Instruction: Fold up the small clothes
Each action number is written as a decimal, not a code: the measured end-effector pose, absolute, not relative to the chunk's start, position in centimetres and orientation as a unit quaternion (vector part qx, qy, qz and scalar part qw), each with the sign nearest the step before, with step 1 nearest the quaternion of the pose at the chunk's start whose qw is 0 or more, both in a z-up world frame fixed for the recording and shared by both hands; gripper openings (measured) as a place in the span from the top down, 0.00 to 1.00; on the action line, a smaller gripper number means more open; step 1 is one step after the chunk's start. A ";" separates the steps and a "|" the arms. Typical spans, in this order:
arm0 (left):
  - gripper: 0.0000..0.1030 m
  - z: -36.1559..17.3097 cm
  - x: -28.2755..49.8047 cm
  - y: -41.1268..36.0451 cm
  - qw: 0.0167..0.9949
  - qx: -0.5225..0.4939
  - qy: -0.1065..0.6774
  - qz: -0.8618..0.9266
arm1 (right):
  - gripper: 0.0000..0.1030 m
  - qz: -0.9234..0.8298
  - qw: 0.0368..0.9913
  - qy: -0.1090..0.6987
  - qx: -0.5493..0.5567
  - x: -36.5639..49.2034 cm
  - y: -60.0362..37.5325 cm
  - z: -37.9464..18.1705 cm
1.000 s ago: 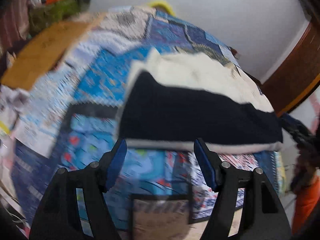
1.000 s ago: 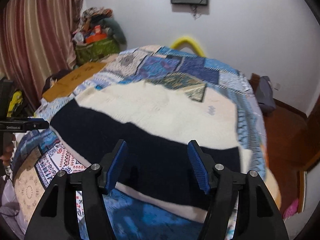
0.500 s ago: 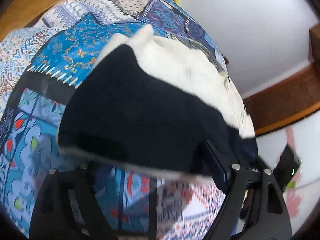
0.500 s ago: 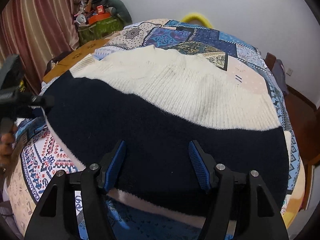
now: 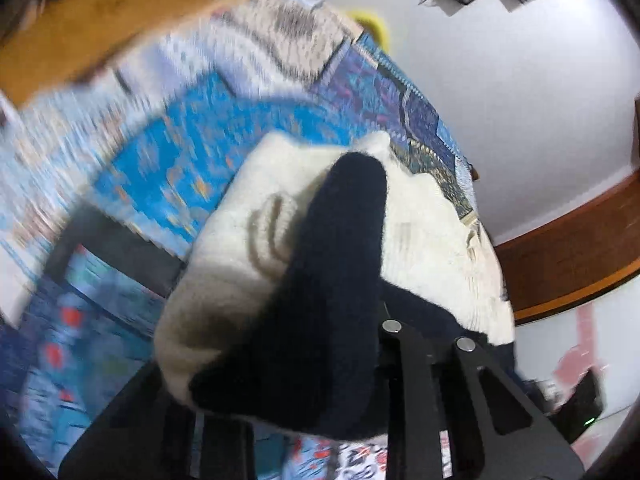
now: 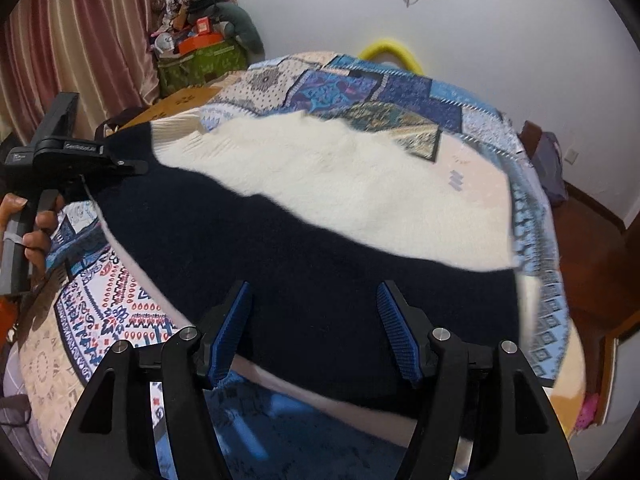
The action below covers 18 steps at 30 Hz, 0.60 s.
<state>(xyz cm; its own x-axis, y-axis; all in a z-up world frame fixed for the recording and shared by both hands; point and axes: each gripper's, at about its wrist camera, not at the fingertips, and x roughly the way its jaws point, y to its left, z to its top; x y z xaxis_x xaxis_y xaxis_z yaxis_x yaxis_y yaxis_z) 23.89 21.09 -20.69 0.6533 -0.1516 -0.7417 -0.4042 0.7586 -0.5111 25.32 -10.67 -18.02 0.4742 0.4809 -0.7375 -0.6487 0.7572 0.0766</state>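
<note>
Sweater (image 6: 320,216), cream-and-navy, on patchwork bedspread (image 6: 372,92): my left gripper (image 5: 320,360), open a sec ago, now clamps its navy hem corner & lifts it. First fold starting. Right gripper (image 6: 316,332) hovers wide open, empty, over hem.

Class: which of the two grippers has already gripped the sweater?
The left gripper: it pinches the sweater at its navy corner. The right gripper hovers open.
</note>
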 end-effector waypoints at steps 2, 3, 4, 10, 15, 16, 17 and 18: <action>0.76 -19.0 23.1 21.5 0.856 -0.315 0.400 0.086 | 0.41 0.321 0.859 0.383 -0.109 25.2 -11.5 -17.4; 0.76 -18.0 22.7 21.7 0.862 -0.304 0.394 0.093 | 0.41 0.316 0.863 0.379 -0.111 25.2 -11.9 -17.3; 0.77 -16.8 22.7 22.1 0.869 -0.292 0.386 0.103 | 0.41 0.312 0.865 0.378 -0.111 25.2 -12.3 -17.3; 0.77 -10.7 23.2 21.2 0.900 -0.232 0.348 0.119 | 0.41 0.303 0.859 0.403 -0.084 26.0 -13.5 -19.2; 0.77 -6.9 26.0 15.5 0.923 -0.182 0.328 0.088 | 0.41 0.313 0.852 0.414 -0.067 26.3 -13.3 -20.7; 0.77 -6.6 26.7 14.2 0.926 -0.174 0.324 0.080 | 0.41 0.317 0.851 0.415 -0.062 26.4 -13.4 -20.7; 0.77 -6.1 27.5 12.9 0.929 -0.167 0.322 0.071 | 0.41 0.319 0.850 0.416 -0.057 26.4 -13.6 -20.8; 0.77 -5.6 28.4 11.1 0.932 -0.160 0.319 0.056 | 0.41 0.321 0.848 0.418 -0.052 26.5 -13.7 -20.8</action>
<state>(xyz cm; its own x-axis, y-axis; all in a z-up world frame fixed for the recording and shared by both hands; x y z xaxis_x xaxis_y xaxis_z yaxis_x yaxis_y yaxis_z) 28.36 11.07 -5.58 0.7900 0.0026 -0.6132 -0.2070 0.9424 -0.2628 26.53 -13.72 -20.82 0.4449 0.5016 -0.7419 -0.5884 0.7882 0.1800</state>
